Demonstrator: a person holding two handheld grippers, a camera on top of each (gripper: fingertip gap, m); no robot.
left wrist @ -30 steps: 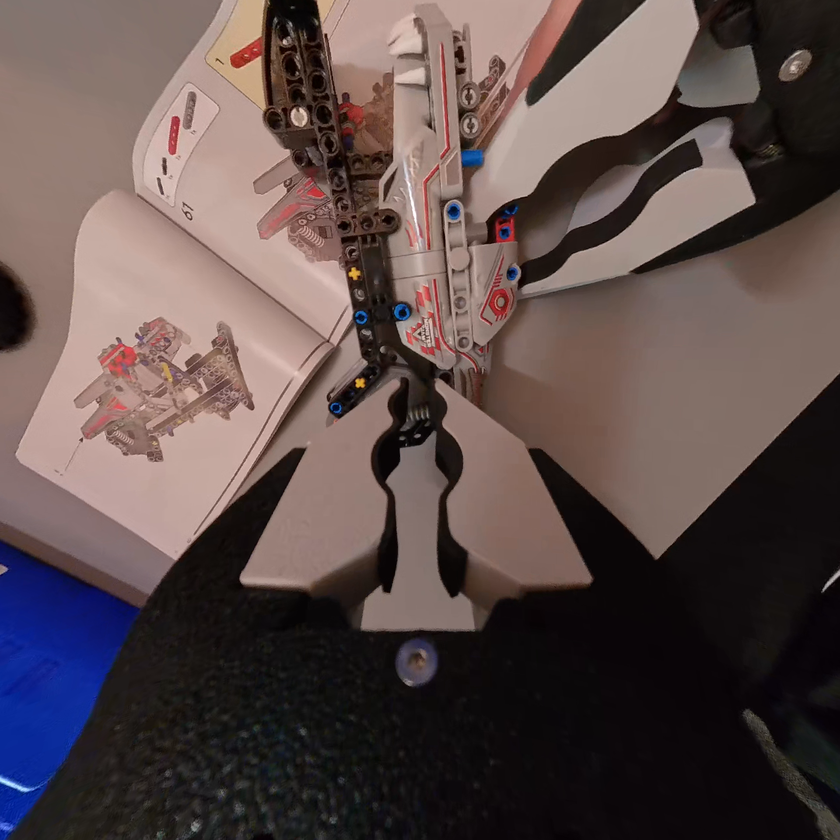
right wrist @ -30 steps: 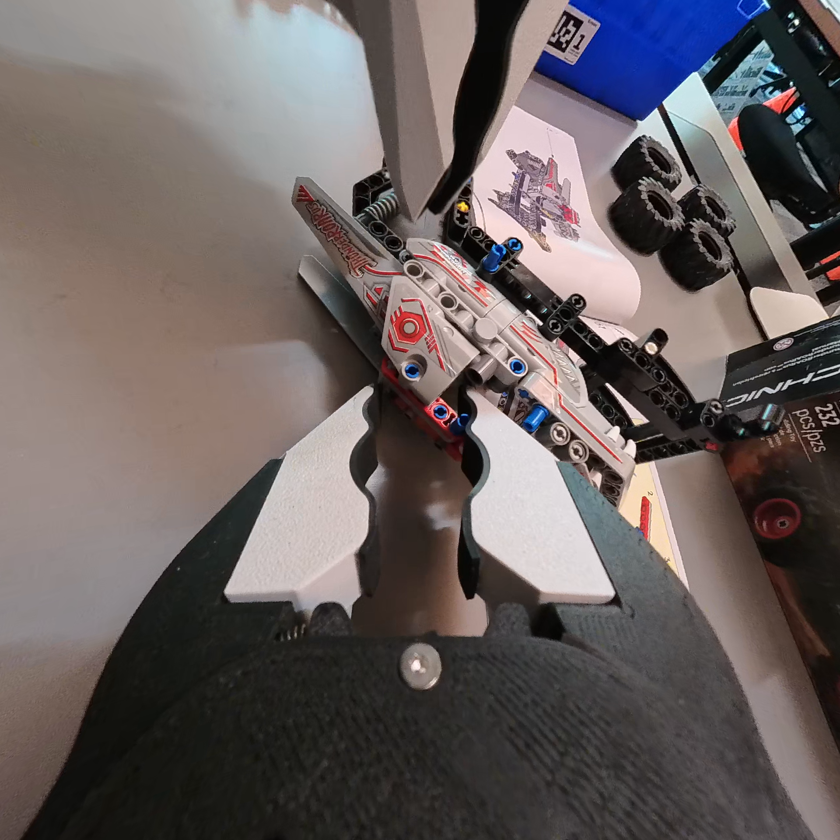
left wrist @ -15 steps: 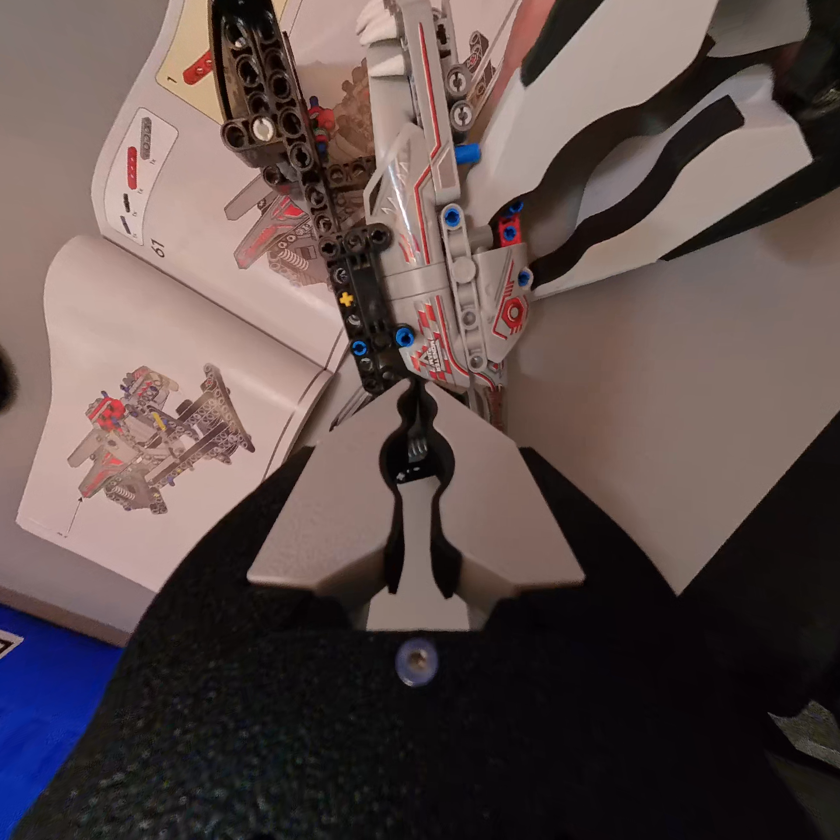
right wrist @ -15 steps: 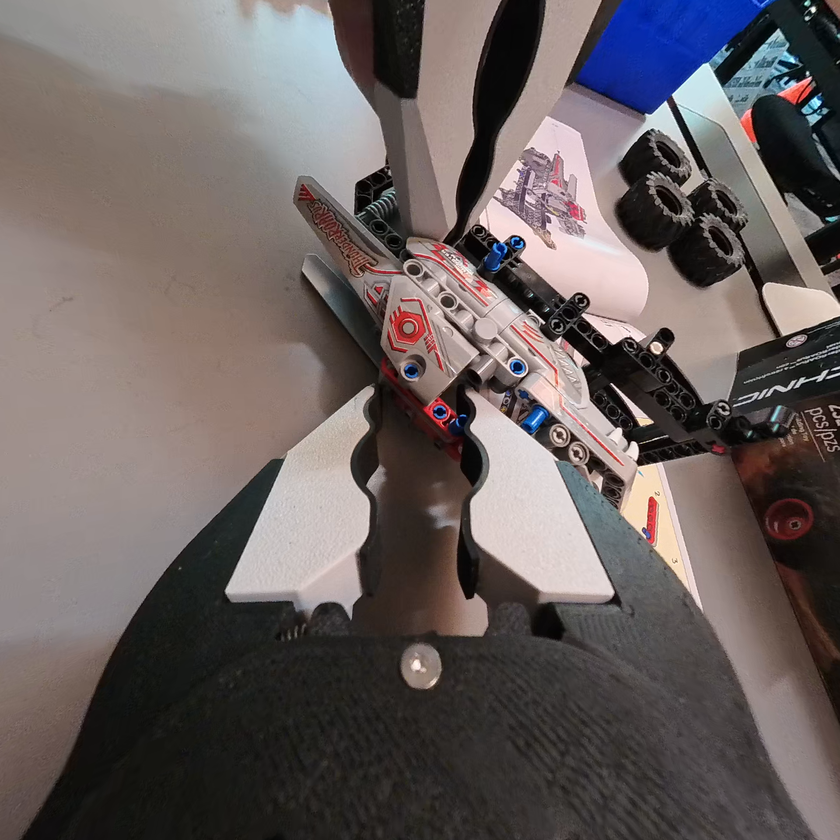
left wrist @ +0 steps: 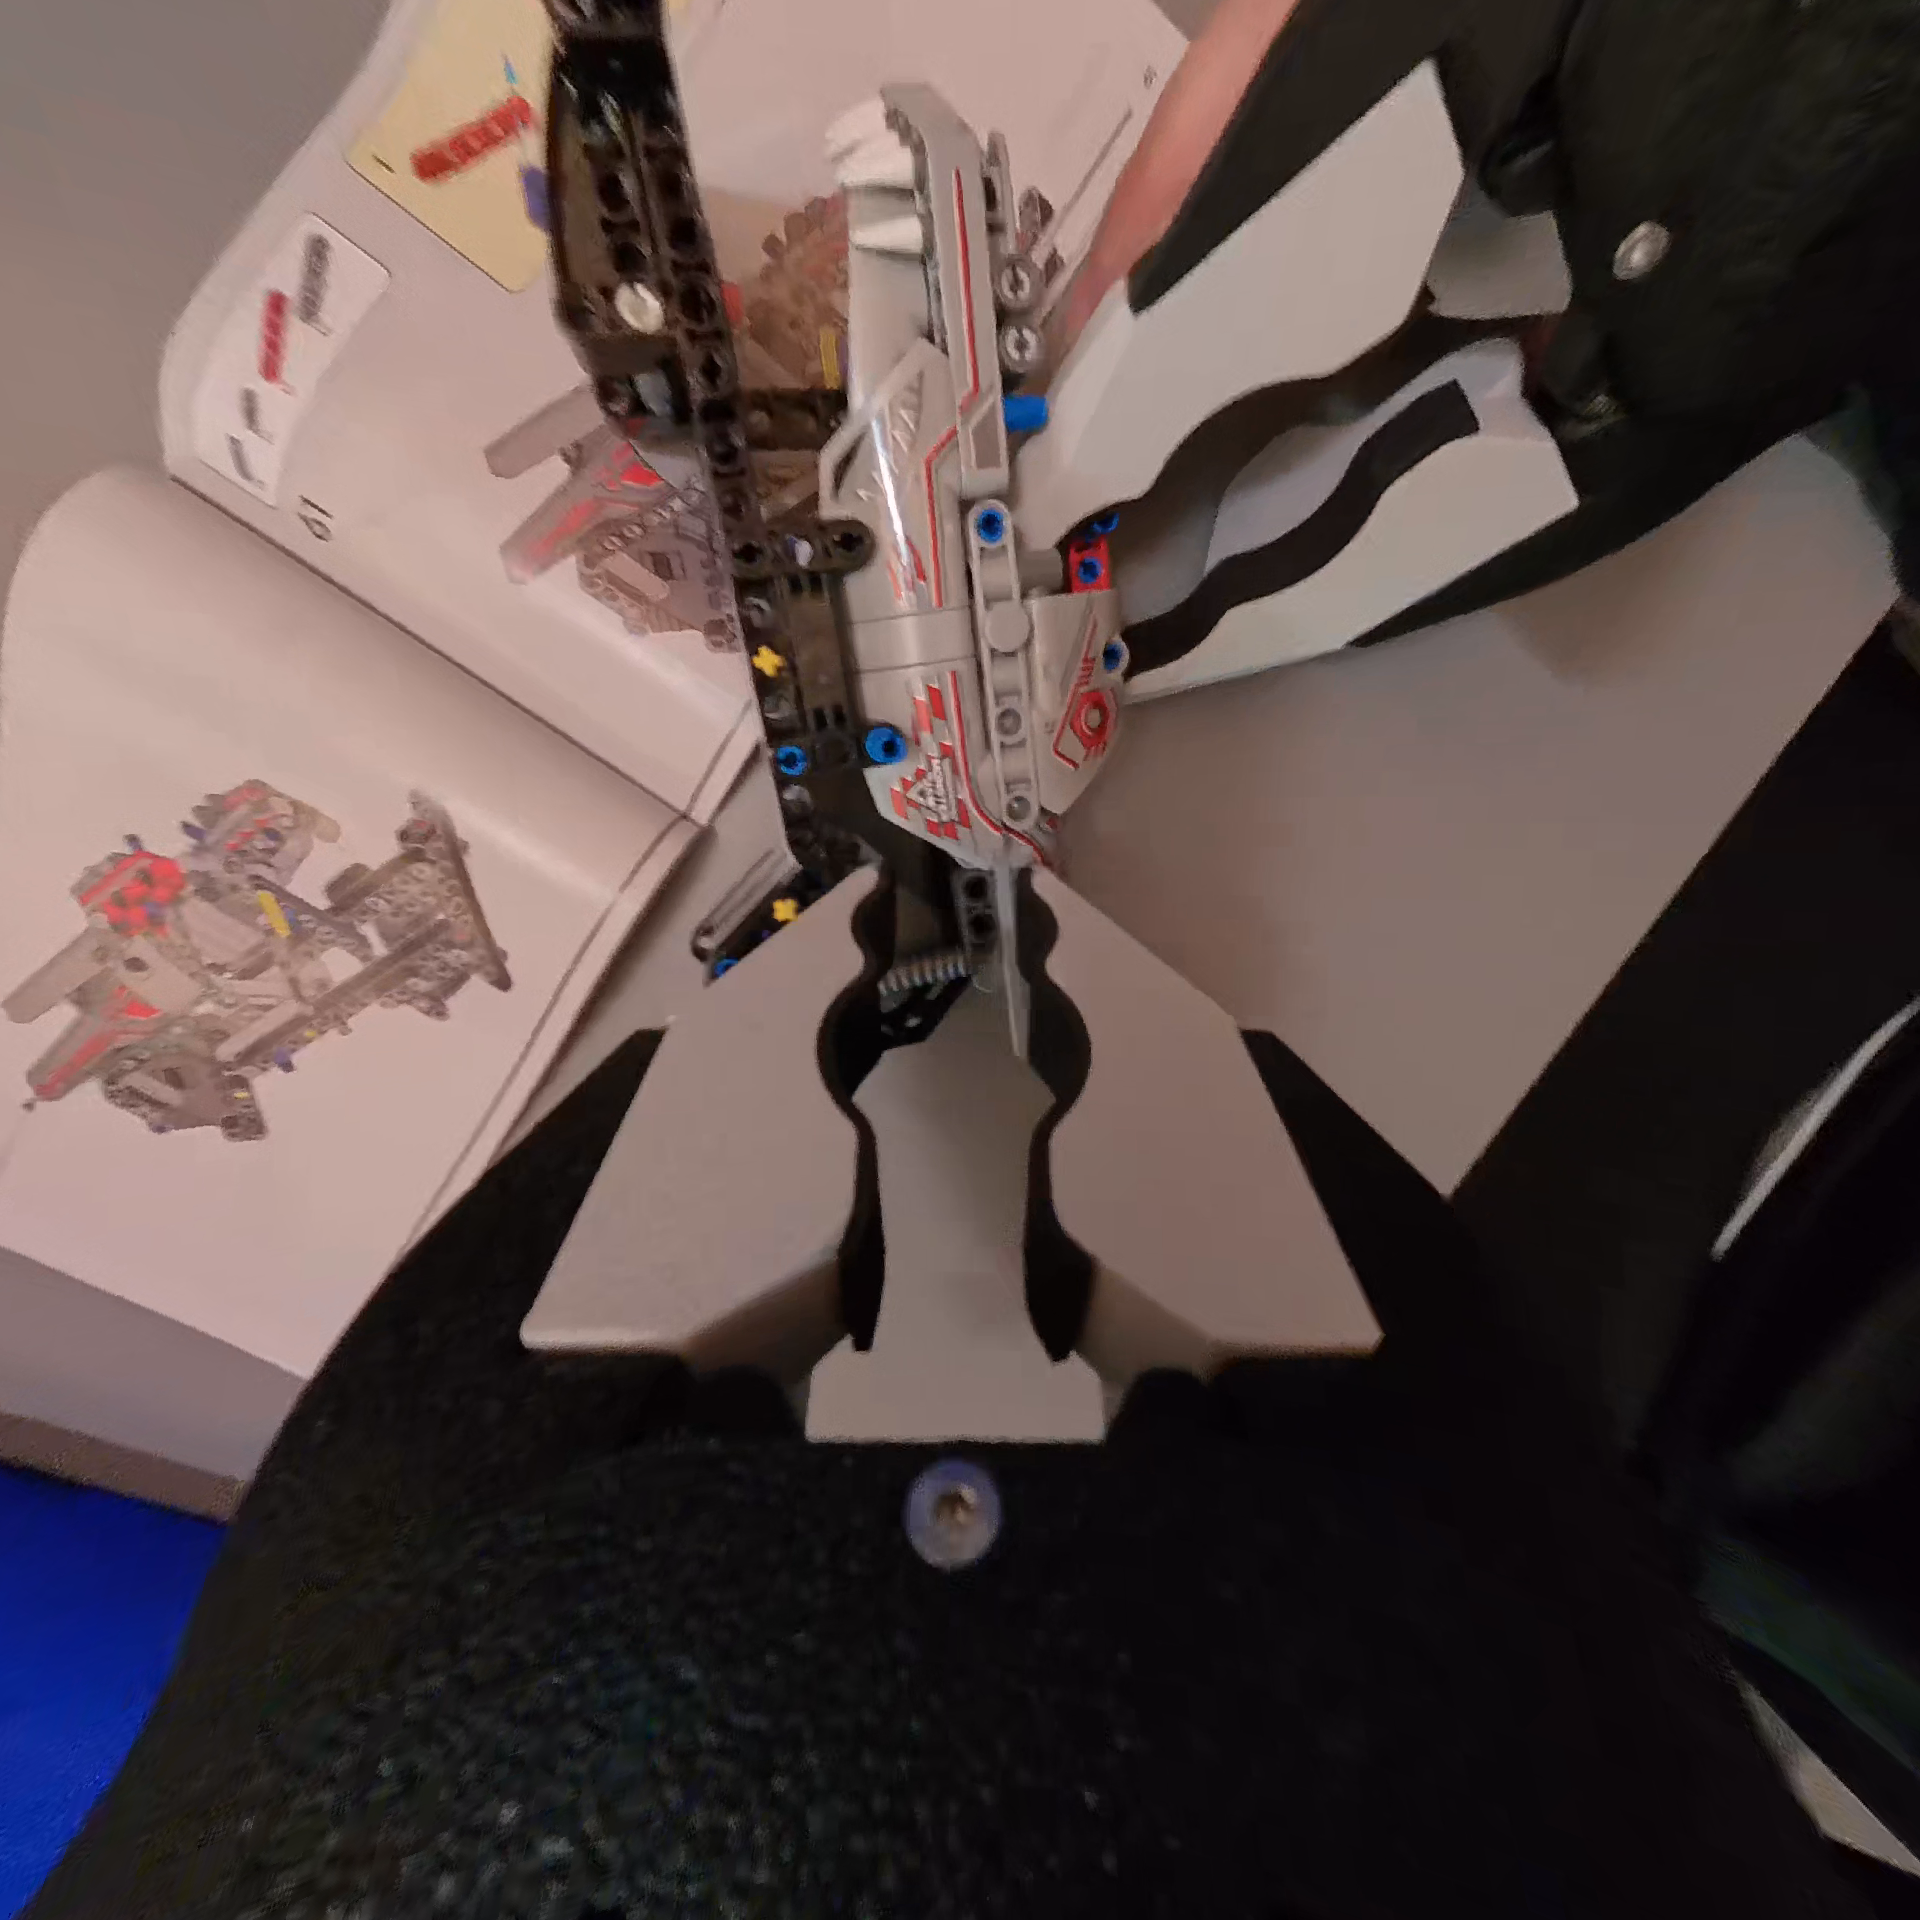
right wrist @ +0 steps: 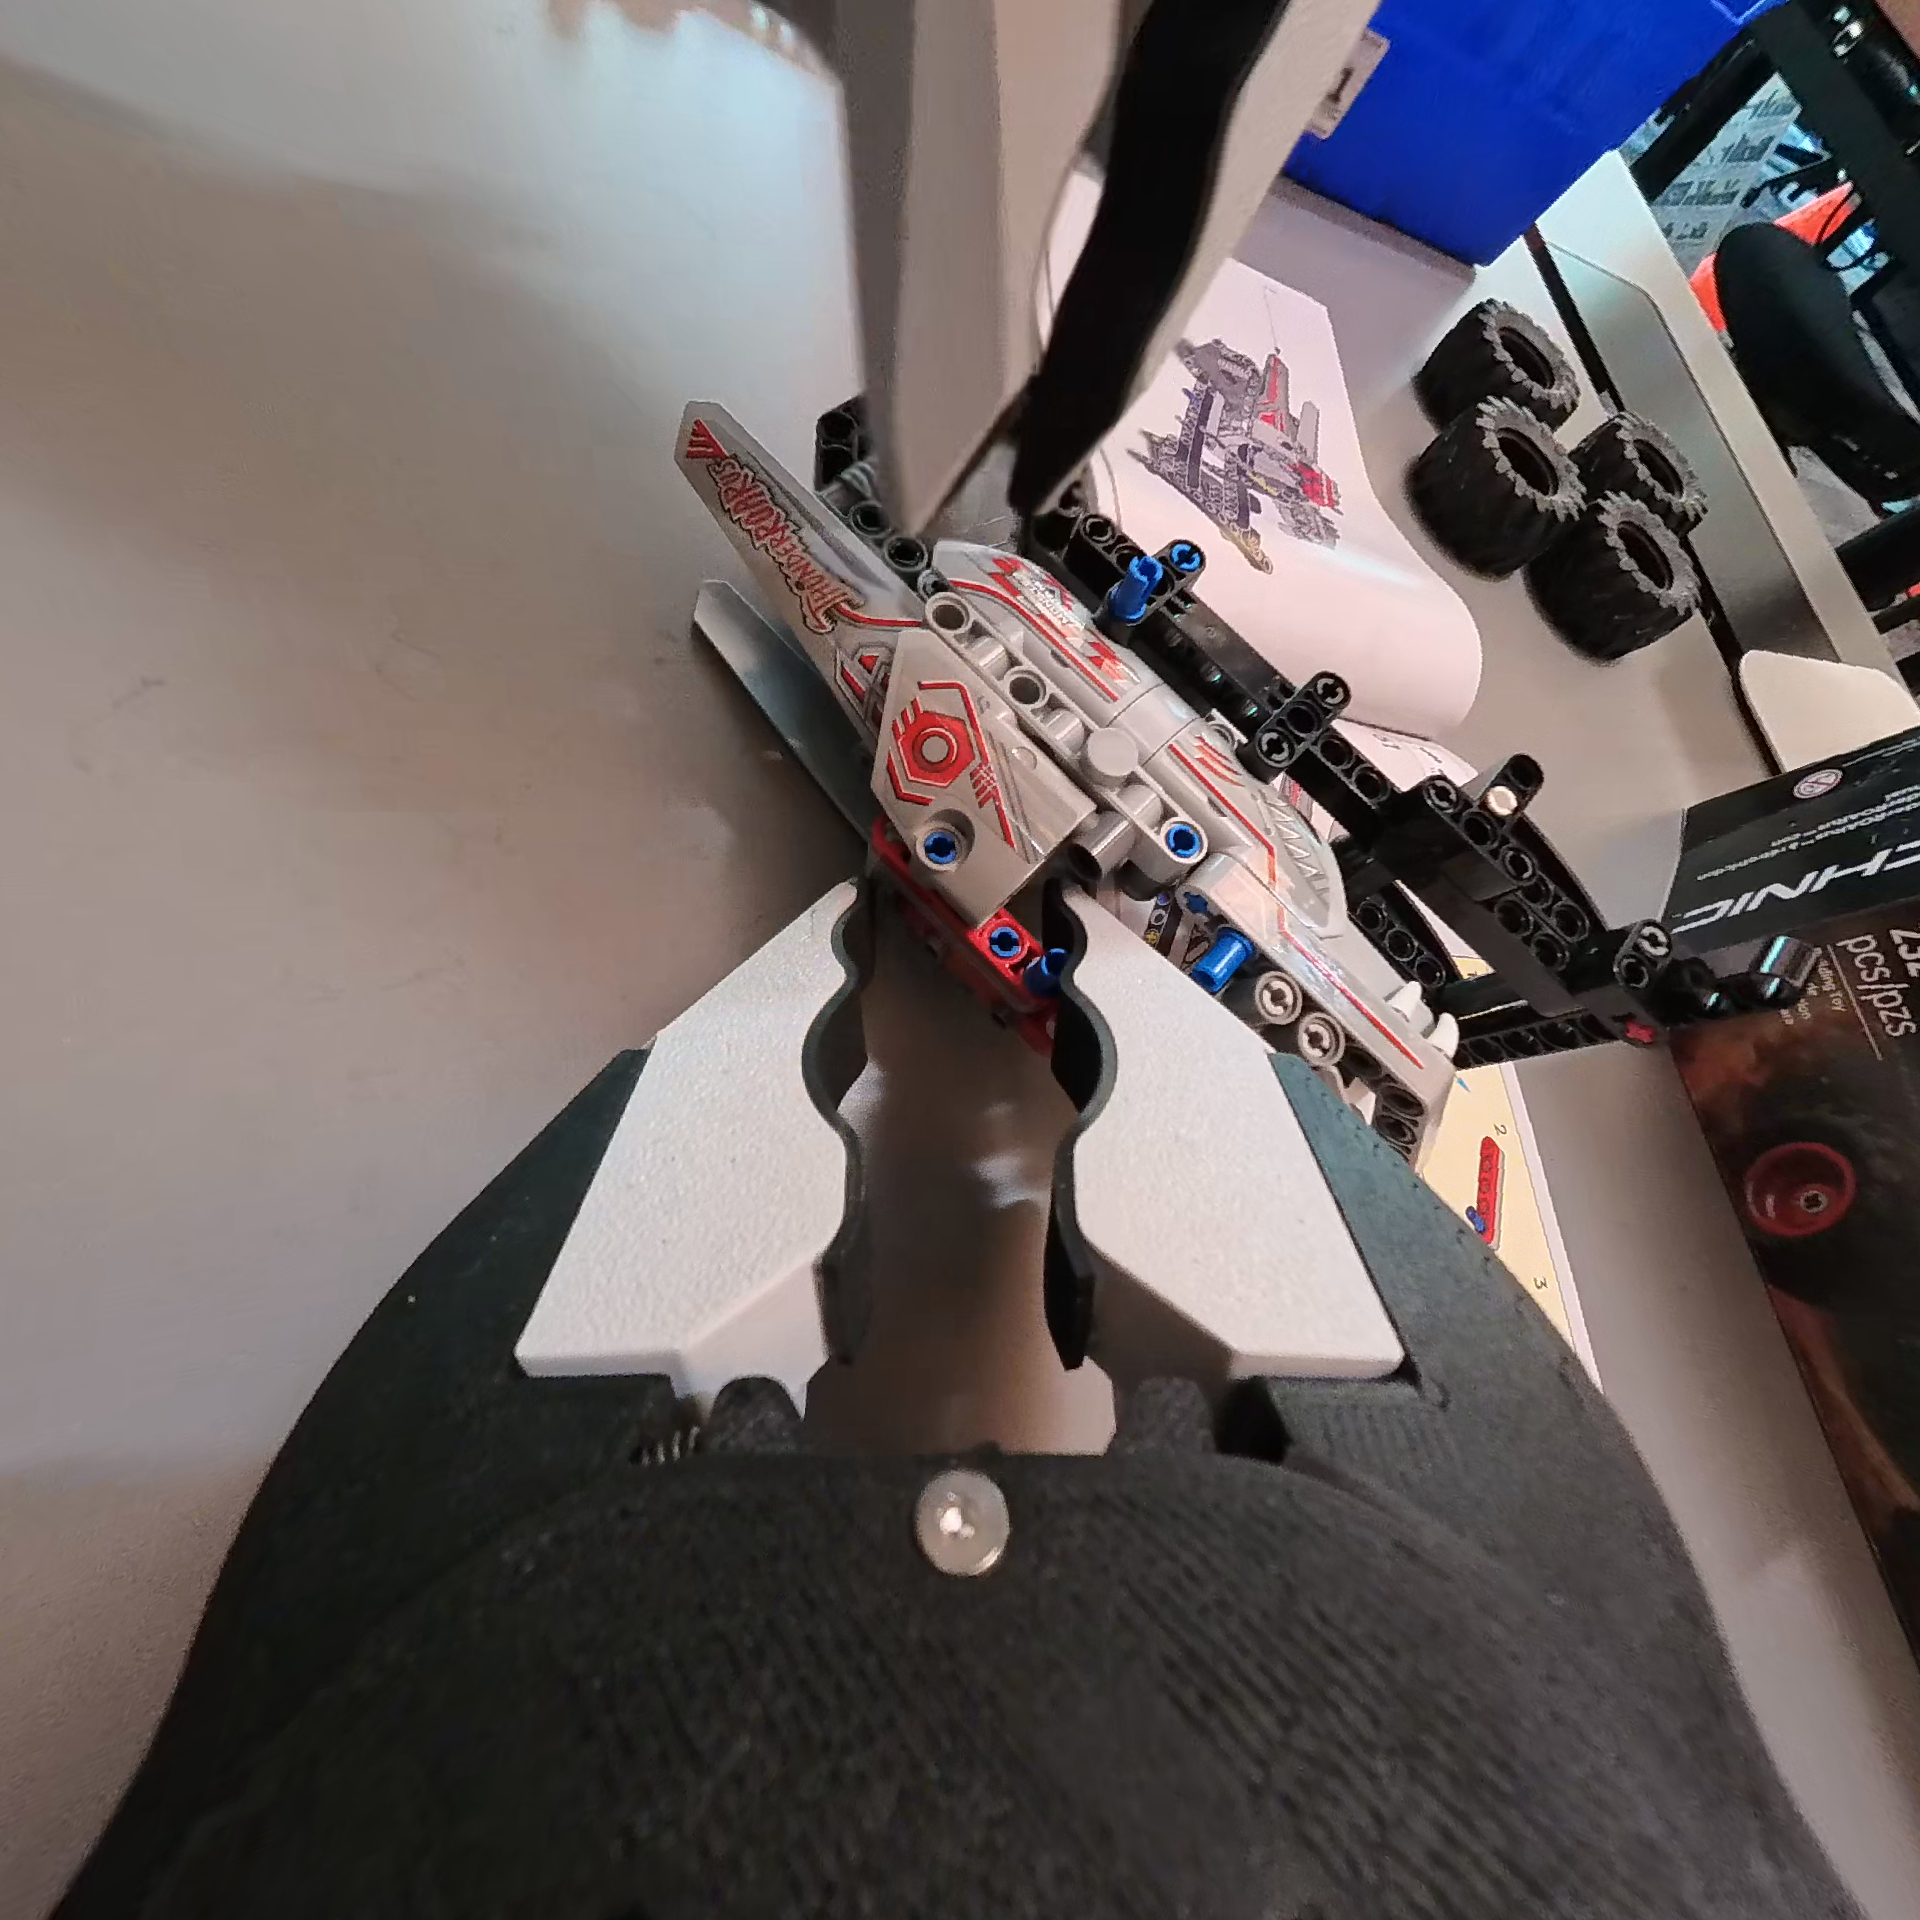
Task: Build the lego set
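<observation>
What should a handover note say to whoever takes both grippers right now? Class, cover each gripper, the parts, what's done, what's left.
Left gripper: open, jaws straddling the lego model's rear end.
Right gripper: appears shut on the model's red side beam.
Model lies on the table, partly over the open instruction booklet.
Done: grey stickered body on black frame.
Left: four tyres sit loose, unfitted.

Bare table (right wrist: 312, 675) fills the left half of the right wrist view, open for passage. The lego model (right wrist: 1049, 748) blocks the centre. To the right, four black tyres (right wrist: 1558, 488), the instruction booklet (right wrist: 1340, 540) and a dark box (right wrist: 1818, 1039) crowd the surface.
</observation>
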